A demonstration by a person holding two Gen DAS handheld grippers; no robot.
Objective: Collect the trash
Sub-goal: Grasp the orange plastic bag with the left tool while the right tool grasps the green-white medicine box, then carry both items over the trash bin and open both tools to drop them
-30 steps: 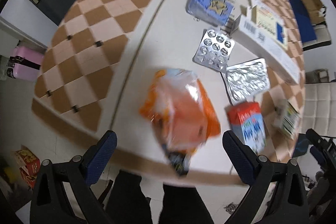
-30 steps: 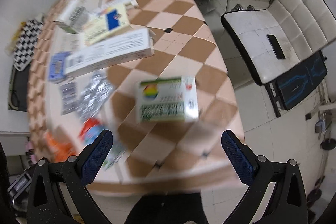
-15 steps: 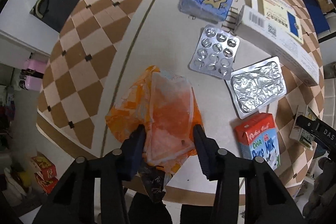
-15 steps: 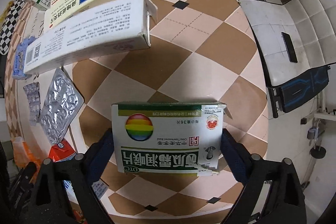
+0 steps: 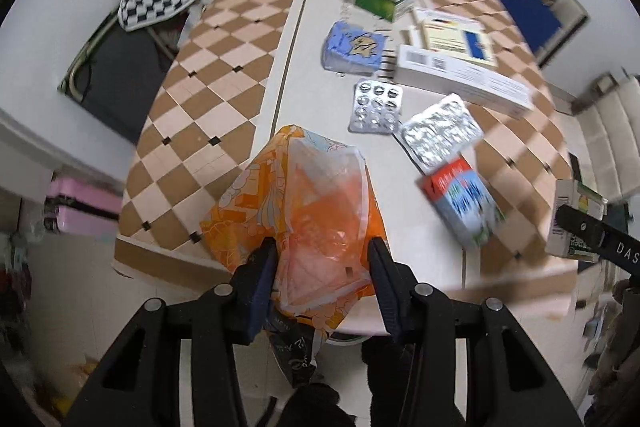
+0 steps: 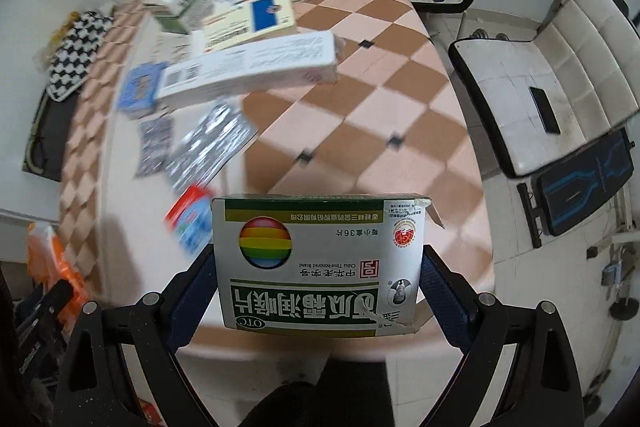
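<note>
The left tongs (image 5: 322, 267) are clamping the orange plastic bag (image 5: 304, 203) at the near edge of the desk (image 5: 280, 39). The right tongs (image 6: 318, 291) are gripping the green-and-white medicine box (image 6: 320, 259) above that same edge, right of the milk carton (image 5: 462, 207), beyond which two blister packs (image 5: 376, 107) are lying.

Medicine box (image 6: 318, 263): "OTC", "China Time-honored Brand", "36", upside down. Other hand-held gripper's black arm (image 5: 600, 241): "DAS". Milk carton (image 5: 464, 209): print blurred.
</note>
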